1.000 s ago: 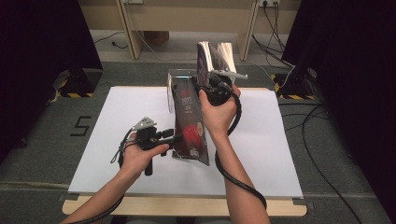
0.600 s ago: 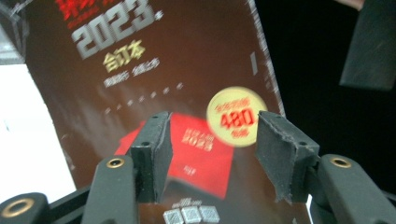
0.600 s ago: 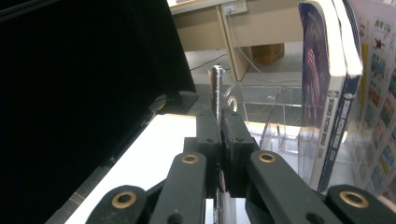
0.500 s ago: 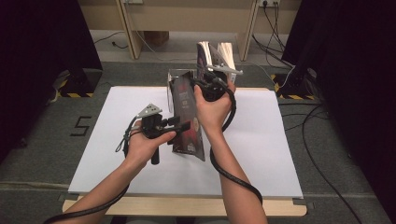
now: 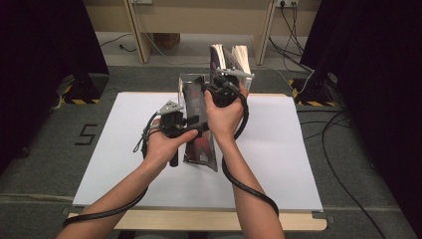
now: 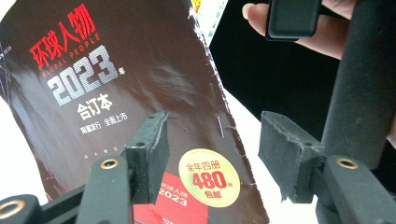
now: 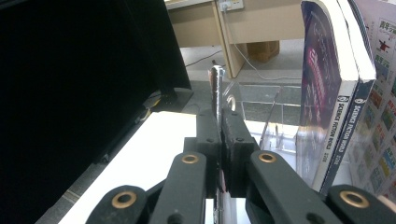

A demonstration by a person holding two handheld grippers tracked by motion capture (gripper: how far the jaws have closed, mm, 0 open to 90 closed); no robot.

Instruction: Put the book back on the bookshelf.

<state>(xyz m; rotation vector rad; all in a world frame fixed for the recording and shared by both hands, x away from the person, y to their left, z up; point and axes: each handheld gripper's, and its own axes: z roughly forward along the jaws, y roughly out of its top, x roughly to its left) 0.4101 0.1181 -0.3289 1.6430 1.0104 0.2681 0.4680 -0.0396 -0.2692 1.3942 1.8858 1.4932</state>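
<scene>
Left gripper (image 5: 191, 130) has lifted off the lower part of the magazine (image 5: 199, 119) since a second ago; its jaws have just been opening and now stand apart, nothing pinched, the dark cover (image 6: 121, 93) just ahead of them. Right gripper (image 5: 221, 94) is clenched on the magazine's top edge (image 7: 217, 88), pads tight on it. Magazine stands nearly upright over the white table sheet (image 5: 278, 149), lower end toward the person. Behind it, a clear acrylic stand (image 7: 261, 102) holds upright books (image 7: 336, 93) at the table's far edge.
</scene>
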